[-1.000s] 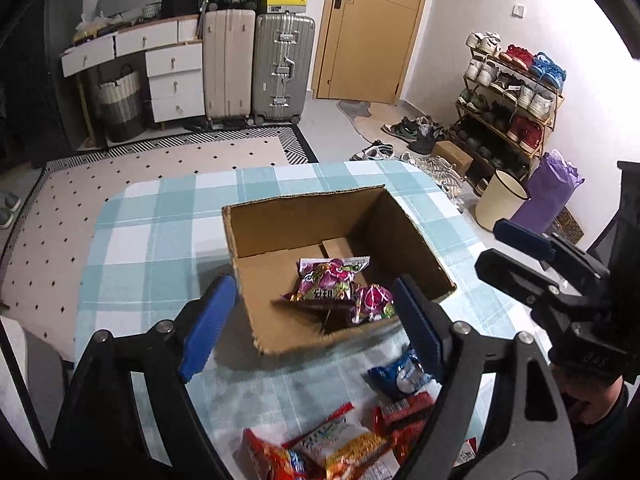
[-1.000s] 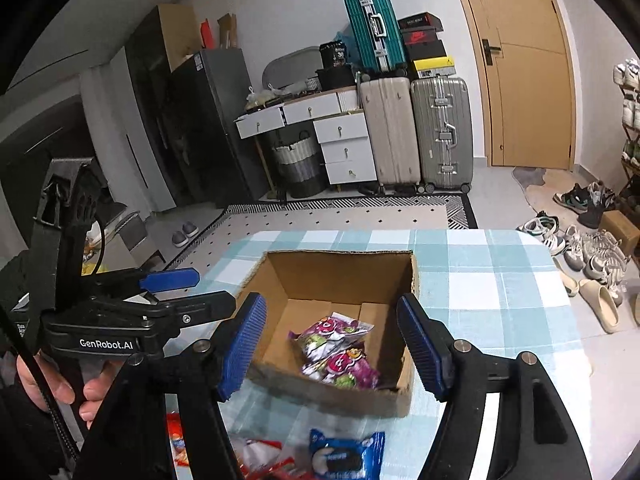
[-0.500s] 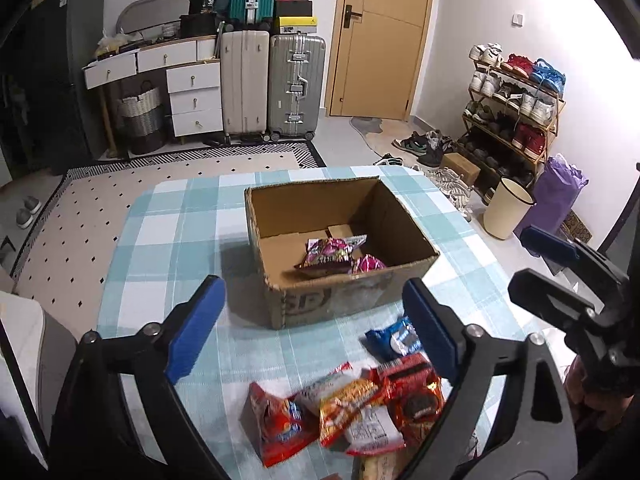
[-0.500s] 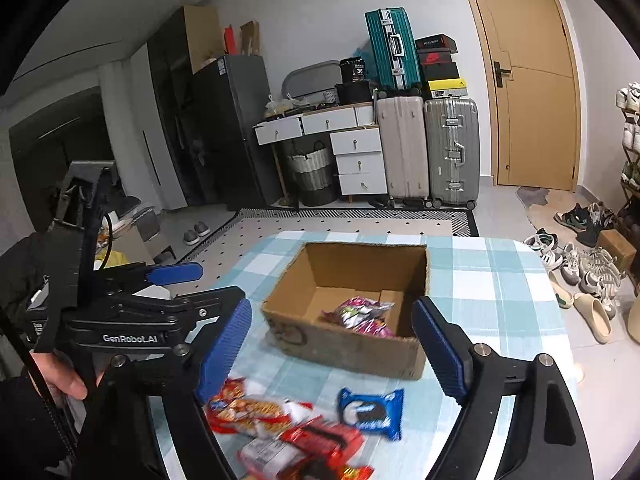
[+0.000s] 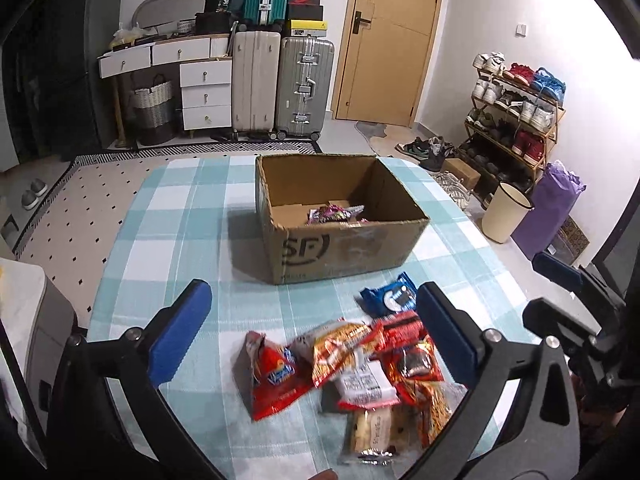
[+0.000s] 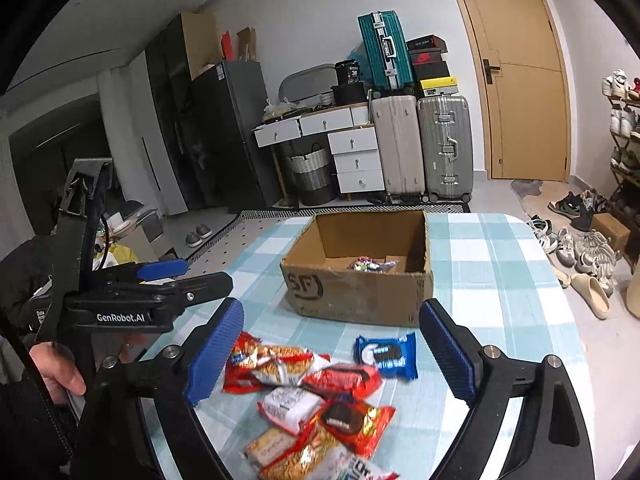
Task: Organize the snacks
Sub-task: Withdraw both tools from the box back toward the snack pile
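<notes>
Two handheld grippers hang over a surface covered with a teal-and-white checked cloth point(image 5: 180, 216), both with blue-padded jaws. The left gripper point(image 5: 312, 330) has its jaws spread wide and opening, with nothing pressed between the pads; seen through the gap lies a heap of snack packets point(image 5: 360, 364) on the cloth. The right gripper point(image 6: 332, 354) likewise has its jaws apart and opening, empty, with the same heap point(image 6: 316, 400) below and between them.

Behind the heap stands an open brown cardboard box point(image 5: 344, 248), its printed front wall facing the cameras. Inside it, on the bottom, lie pink-and-purple foil snack packets point(image 5: 334, 214), only partly visible over the front wall. A blue cookie packet point(image 6: 386, 354) lies flat on the cloth between the box and the heap, close to the box's front wall and apart from it. A red triangular chip bag point(image 5: 274, 376) sits at the heap's left edge in the left wrist view, touching an orange-and-red noodle-snack packet point(image 5: 340, 350). A white-labelled packet point(image 6: 290, 404) and a red packet with a dark round cookie picture point(image 6: 352, 420) overlap in the middle of the pile.

In the right wrist view the left gripper appears at the left edge, held by a hand point(image 6: 56, 372) in a dark sleeve.
</notes>
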